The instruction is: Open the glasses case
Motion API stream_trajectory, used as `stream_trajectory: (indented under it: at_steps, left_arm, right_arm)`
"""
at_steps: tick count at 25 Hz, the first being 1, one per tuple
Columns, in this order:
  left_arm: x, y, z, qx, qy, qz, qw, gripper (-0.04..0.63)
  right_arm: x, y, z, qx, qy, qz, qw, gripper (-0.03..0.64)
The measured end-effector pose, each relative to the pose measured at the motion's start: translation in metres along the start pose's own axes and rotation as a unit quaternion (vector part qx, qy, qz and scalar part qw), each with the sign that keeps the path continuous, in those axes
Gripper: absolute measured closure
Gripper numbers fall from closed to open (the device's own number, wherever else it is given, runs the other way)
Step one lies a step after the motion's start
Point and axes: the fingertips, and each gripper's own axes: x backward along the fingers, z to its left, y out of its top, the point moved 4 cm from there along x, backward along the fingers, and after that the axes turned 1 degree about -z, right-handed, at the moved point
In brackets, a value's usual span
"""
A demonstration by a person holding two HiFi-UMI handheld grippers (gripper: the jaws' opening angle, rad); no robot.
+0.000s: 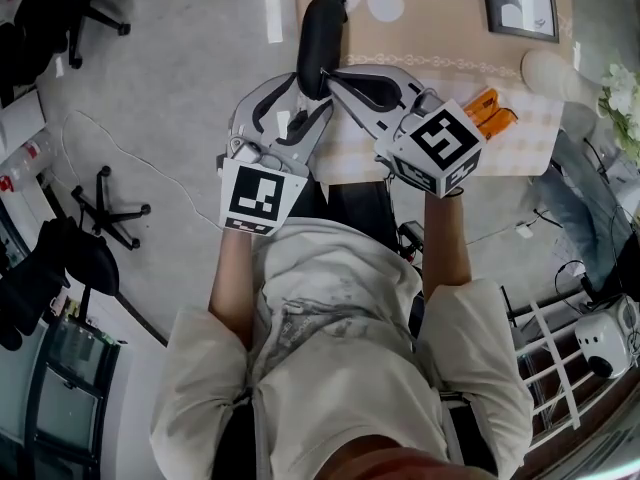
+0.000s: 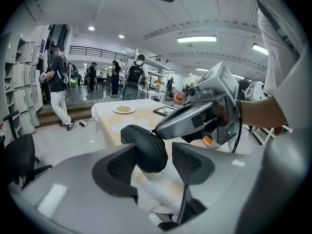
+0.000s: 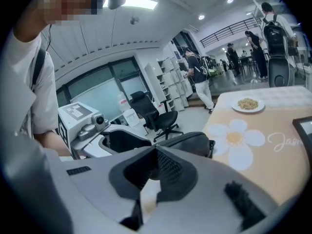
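The glasses case (image 1: 320, 38), black and zipped shut, sits at 12 o'clock from the person, over the 9 o'clock edge of the table (image 1: 500, 138). In the head view its long axis runs from 6 to 12 o'clock, with the far end tipped slightly toward 1 and the near end pointing back at the person.

The left gripper (image 1: 312, 93) comes in from 7 o'clock. Its jaws are released and stand apart around the case's near end, with a clear gap at the pad (image 2: 187, 160) on the 3 o'clock side.

The right gripper (image 1: 333, 74) reaches in from 4 o'clock. Its jaws are clenched together, with the tips nipping the case at its zipped seam. The exact piece they pinch is too small to make out.

A framed picture (image 1: 518, 1) lies on the table at 2 o'clock from the case
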Motion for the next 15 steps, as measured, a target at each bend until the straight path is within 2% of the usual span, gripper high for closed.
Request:
stream_trajectory:
  at_steps: [9,15]
  left_arm:
    - [-0.016,-0.003,0.014,-0.007,0.035,0.011,0.9993,0.296]
    - [-0.028,-0.003,0.014,-0.026,0.033,0.020,0.9989,0.281]
  right_arm:
    - [-0.009,0.010,0.000,-0.028,-0.011,-0.014,0.999,0.599]
    - [-0.006,0.010,0.000,-0.052,-0.016,-0.025,0.998,0.599]
